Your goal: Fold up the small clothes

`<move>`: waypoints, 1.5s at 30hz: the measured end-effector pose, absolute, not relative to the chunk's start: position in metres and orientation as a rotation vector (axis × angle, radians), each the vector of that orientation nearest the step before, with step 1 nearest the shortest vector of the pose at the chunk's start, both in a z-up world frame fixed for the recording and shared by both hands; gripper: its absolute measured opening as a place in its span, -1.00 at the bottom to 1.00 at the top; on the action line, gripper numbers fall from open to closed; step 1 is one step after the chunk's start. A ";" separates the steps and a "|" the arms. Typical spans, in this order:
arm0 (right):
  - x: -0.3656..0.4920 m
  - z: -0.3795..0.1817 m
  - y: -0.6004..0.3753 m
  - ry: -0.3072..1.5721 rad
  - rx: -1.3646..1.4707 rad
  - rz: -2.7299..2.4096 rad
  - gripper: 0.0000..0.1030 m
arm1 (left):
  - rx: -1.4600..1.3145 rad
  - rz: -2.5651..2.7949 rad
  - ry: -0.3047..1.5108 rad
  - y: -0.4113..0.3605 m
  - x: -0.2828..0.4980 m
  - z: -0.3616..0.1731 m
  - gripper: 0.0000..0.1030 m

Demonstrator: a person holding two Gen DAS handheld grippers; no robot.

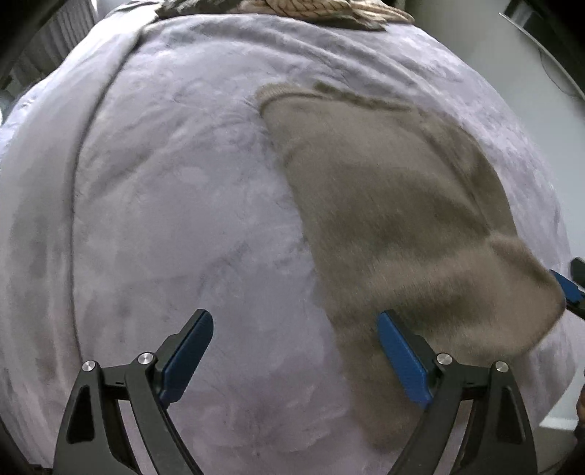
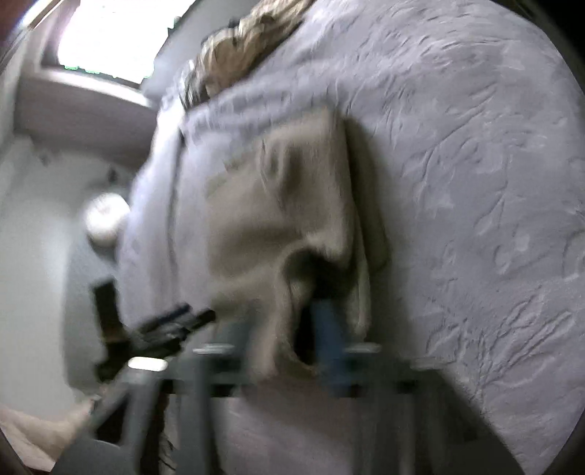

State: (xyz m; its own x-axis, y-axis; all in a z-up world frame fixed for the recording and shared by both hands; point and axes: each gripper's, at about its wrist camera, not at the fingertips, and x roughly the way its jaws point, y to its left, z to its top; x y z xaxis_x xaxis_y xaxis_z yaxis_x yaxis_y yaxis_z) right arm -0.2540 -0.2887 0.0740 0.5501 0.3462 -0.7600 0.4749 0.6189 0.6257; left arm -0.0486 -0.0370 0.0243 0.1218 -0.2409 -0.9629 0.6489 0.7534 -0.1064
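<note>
The left wrist view is sharp: a taupe knit garment lies on a lilac embossed bedspread, its ribbed end toward a tan patterned cloth at the far edge of the bed. The left claw is spread wide with nothing between its blue pads; its right finger sits over the near-left edge of the garment, the other over bare bedspread beside it. At the garment's right-hand corner this view catches a blue tip of the right claw against the lifted knit — something the other camera shows only in blur. The right wrist view is smeared, yet it adds a bright window and a pale round object beyond the bed's edge. There the garment hangs bunched right at the right claw, a fold draped across the blue finger — whether it is pinched I cannot tell. The left claw shows dark beside the garment.
</note>
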 end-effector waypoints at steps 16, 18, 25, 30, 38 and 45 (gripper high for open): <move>-0.286 0.032 -0.285 1.139 0.968 -0.264 -0.88 | 0.431 -0.683 1.345 -0.024 -0.079 0.000 0.96; -0.287 0.036 -0.283 1.149 0.961 -0.281 -0.85 | 0.437 -0.679 1.342 -0.022 -0.079 0.002 0.96; -0.300 0.034 -0.287 1.148 1.004 -0.335 -0.79 | 0.463 -0.640 1.317 -0.023 -0.078 0.015 0.96; -0.314 0.034 -0.294 1.111 1.089 -0.397 -0.77 | 0.478 -0.621 1.305 -0.025 -0.070 0.024 0.96; -0.331 0.052 -0.304 1.085 1.080 -0.492 -0.64 | 0.467 -0.583 1.306 -0.013 -0.050 0.034 0.96; -0.316 0.058 -0.300 1.078 1.061 -0.451 -0.64 | 0.464 -0.564 1.311 -0.007 -0.040 0.036 0.96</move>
